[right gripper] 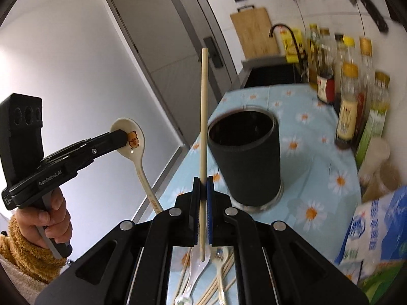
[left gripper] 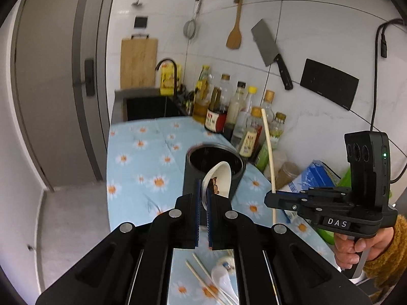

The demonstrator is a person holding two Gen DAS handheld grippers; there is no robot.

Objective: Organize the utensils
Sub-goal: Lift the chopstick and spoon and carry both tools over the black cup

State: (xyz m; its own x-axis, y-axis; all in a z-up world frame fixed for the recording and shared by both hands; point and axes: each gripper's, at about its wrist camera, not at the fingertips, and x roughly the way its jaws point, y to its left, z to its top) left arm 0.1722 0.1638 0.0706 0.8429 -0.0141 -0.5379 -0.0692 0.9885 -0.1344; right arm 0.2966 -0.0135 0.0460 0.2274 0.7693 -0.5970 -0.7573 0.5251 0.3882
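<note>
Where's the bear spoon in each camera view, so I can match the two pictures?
Left wrist view: bear spoon at lower centre, bowl up, clamped by the left gripper.
Right wrist view: bear spoon at left of centre, handle hanging down.
Shared landmark: the black utensil holder on the daisy tablecloth.

Showing a pale blue cloth [right gripper: 300, 167] dotted with white, orange-centred daisies, under a matt black holder [right gripper: 250, 157] with a silvery base ring. Carrying an orange-brown bear print on a cream spoon [right gripper: 131, 141], beside a plain tan chopstick [right gripper: 203, 127]. Glinting blue on pads [right gripper: 209, 203] of black grippers.
</note>
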